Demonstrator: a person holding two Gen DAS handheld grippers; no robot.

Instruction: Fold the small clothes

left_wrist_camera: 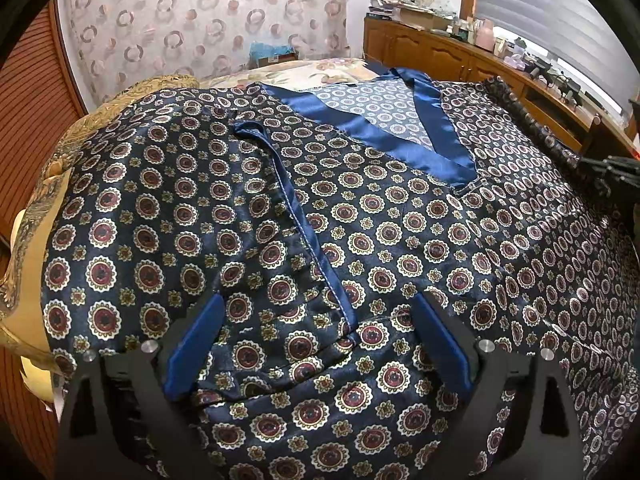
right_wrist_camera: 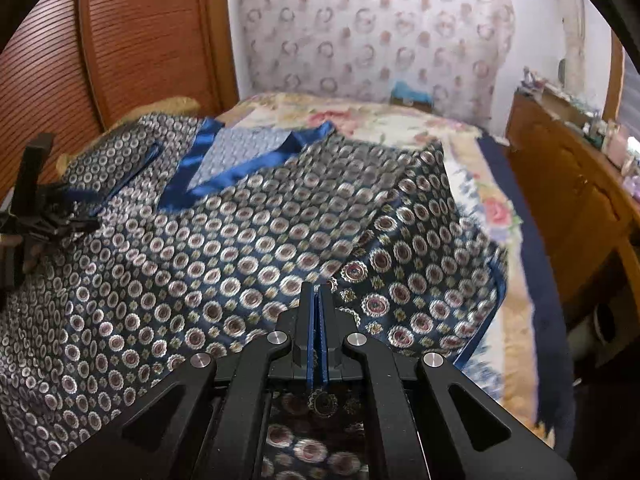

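A navy satin top (left_wrist_camera: pixel 360 220) with red-and-cream medallions and a blue V-neck band (left_wrist_camera: pixel 384 136) lies spread on the bed. Its left sleeve, edged by a blue hem (left_wrist_camera: pixel 304 224), is folded in over the body. My left gripper (left_wrist_camera: pixel 316 300) is open just above the fabric, fingers either side of that hem. In the right wrist view the top (right_wrist_camera: pixel 220 248) fills the left and middle. My right gripper (right_wrist_camera: pixel 318 292) is shut on the top's right sleeve (right_wrist_camera: pixel 408 280), lifted over the body. The left gripper (right_wrist_camera: pixel 36 216) shows at the far left edge.
A floral bedspread (right_wrist_camera: pixel 400 120) lies under the top. A wooden dresser (left_wrist_camera: pixel 460 52) with clutter runs along the right of the bed. A slatted wooden door (right_wrist_camera: pixel 152 40) stands at the left, a patterned curtain (left_wrist_camera: pixel 208 20) behind the bed.
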